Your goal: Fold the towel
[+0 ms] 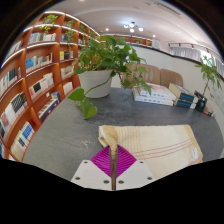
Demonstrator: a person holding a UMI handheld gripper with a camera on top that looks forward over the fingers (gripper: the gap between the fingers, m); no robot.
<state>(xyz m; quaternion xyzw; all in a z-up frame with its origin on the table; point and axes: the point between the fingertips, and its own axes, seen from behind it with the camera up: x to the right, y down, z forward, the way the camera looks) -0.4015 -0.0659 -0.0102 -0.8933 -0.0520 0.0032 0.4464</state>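
Observation:
A cream towel (160, 145) lies on the grey table (70, 125), spread to the right of my fingers. My gripper (113, 160) is shut on the towel's near left edge: a thin fold of cloth runs down between the magenta pads (103, 160), which press together on it. The pinched part rises a little above the rest of the towel. The cloth's far right part runs out of view.
A potted green plant (105, 65) in a white pot stands beyond the towel. A stack of books (160, 95) and more books (190, 100) lie at the back right. Wooden bookshelves (35, 70) line the left side.

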